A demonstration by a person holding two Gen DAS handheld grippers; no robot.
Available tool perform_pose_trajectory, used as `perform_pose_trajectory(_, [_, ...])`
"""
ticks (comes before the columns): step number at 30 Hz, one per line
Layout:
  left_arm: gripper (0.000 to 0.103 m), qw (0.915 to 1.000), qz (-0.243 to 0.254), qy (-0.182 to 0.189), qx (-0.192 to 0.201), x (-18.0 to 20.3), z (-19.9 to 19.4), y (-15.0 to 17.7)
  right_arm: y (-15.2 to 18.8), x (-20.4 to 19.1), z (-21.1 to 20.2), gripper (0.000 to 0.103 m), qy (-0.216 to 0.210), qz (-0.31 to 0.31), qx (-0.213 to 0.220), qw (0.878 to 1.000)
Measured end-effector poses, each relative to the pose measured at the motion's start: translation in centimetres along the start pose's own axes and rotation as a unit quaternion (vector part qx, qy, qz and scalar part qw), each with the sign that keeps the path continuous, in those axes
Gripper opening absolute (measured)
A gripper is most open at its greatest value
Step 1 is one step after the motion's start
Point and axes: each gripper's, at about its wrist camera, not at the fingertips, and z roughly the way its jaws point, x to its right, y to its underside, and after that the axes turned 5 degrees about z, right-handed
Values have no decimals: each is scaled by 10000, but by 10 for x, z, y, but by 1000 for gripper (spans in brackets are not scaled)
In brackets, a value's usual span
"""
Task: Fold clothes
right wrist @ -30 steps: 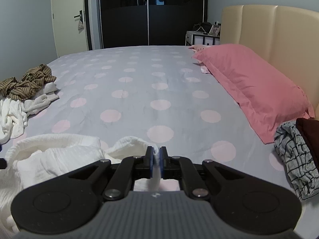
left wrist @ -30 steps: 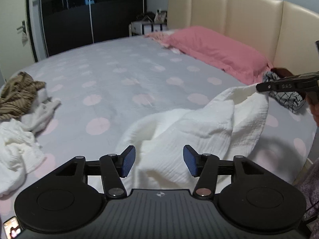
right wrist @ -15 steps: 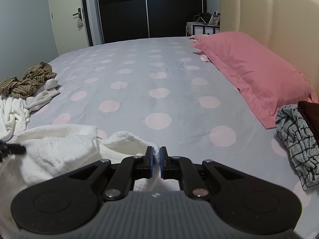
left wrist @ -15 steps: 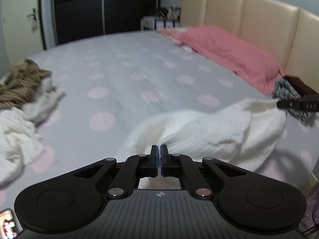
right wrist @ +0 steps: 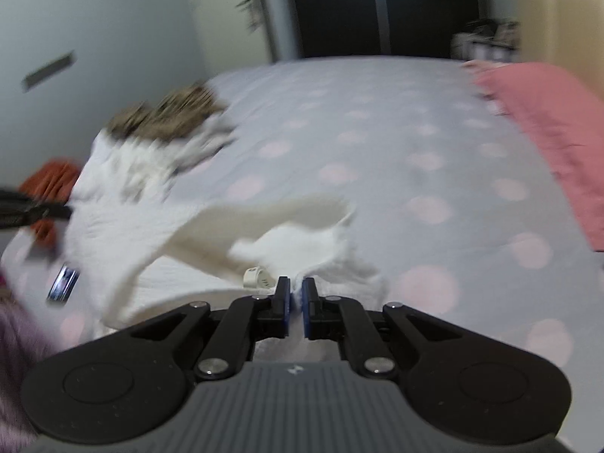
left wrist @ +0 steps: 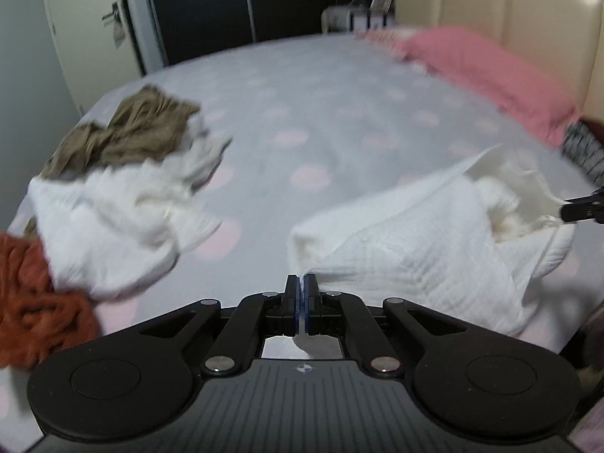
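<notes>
A white crinkled garment (left wrist: 426, 249) lies spread over the near part of the bed, held between both grippers. My left gripper (left wrist: 301, 294) is shut on its left edge. My right gripper (right wrist: 296, 298) is shut on its other edge, beside a small neck label (right wrist: 256, 277). The same white garment (right wrist: 188, 241) stretches away to the left in the right wrist view, which is blurred. The right gripper's tip (left wrist: 583, 209) shows at the right edge of the left wrist view. The left gripper's tip (right wrist: 34, 209) shows at the left edge of the right wrist view.
A heap of clothes lies at the left: a brown striped piece (left wrist: 124, 132), white pieces (left wrist: 113, 222) and an orange-red knit (left wrist: 34, 302). A pink pillow (left wrist: 487, 75) lies along the cream headboard (left wrist: 528, 26). A checked garment (left wrist: 583, 151) is at the right. The grey dotted sheet (left wrist: 321, 120) is bare mid-bed.
My left gripper went from open to shut on the white garment. Both grippers have since swung left with it, bringing the clothes heap closer in view.
</notes>
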Motion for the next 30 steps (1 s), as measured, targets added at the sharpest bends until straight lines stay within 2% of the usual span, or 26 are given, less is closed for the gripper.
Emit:
perform_pose_trajectory(4, [0, 9996, -70, -40, -272, -8, 18, 20, 19, -32, 18, 8, -283, -466, -462, 9974])
perform_pose_trajectory(7, [0, 9996, 60, 50, -269, -5, 23, 28, 21, -35, 21, 8, -291, -619, -577, 9960])
perform_pose_trajectory(10, [2, 9993, 333, -7, -179, 2, 16, 35, 23, -38, 23, 13, -299, -771, -693, 9942])
perform_pose_trajectory(11, [6, 9990, 418, -24, -172, 3, 13, 36, 24, -39, 24, 13, -302, -822, -731, 9935])
perform_pose_trajectory(14, [14, 9971, 747, -62, -116, 8, 2, 38, 22, -42, 22, 30, -298, -1019, -789, 9912])
perform_pose_trajectory(18, [15, 9903, 1386, 104, 72, 23, -15, 42, 8, -39, 8, 30, -256, -1404, -720, 9871])
perform_pose_trajectory(22, [16, 9746, 2202, 384, 125, 50, -23, 54, -4, -27, 3, 30, -33, -1872, -712, 9797])
perform_pose_trajectory(25, [20, 9595, 2768, 503, 121, 72, -18, 65, -10, -9, 11, 30, 167, -1943, -848, 9771])
perform_pose_trajectory(28, [30, 9406, 3335, 617, 125, 92, -9, 77, -9, 5, 21, 30, 215, -2018, -885, 9752])
perform_pose_trajectory(30, [42, 9275, 3684, 614, 180, 103, -3, 86, -5, 10, 27, 30, 183, -2207, -870, 9713])
